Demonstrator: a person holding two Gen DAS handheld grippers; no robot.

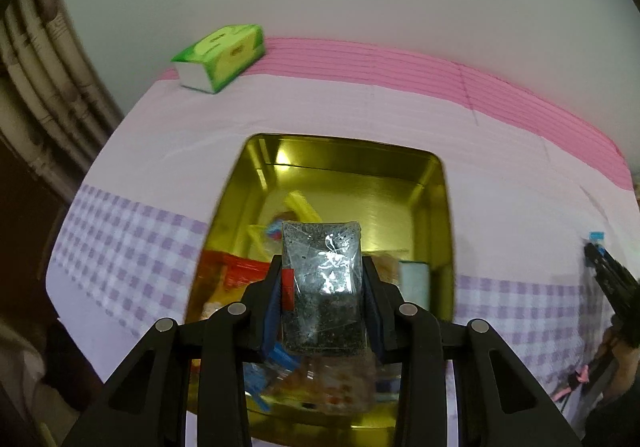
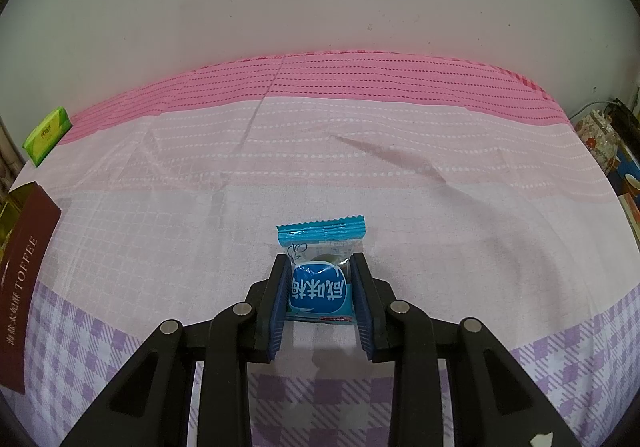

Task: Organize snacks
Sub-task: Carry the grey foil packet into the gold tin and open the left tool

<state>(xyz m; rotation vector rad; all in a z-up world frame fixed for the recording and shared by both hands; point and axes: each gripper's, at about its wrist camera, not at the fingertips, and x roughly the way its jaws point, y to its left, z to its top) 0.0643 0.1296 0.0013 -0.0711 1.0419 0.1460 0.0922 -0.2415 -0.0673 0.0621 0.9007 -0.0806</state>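
My left gripper (image 1: 322, 267) is shut on a clear-wrapped dark snack bar (image 1: 322, 287) and holds it above the open gold tin (image 1: 440, 183). Several snacks lie in the tin, among them a red packet (image 1: 240, 271) and a yellow one (image 1: 300, 205). My right gripper (image 2: 320, 267) is shut on a blue-and-white candy packet (image 2: 320, 287), just above the tablecloth (image 2: 360, 167). The right gripper also shows at the right edge of the left wrist view (image 1: 600, 259). The tin's dark red outer wall marked TOFFEE (image 2: 24, 287) stands at the left edge of the right wrist view.
A green tissue pack (image 1: 220, 57) lies at the far left of the table by the wall, also in the right wrist view (image 2: 46, 135). Pipes (image 1: 44, 59) run down the left. Cluttered items (image 2: 604, 143) sit beyond the table's right edge.
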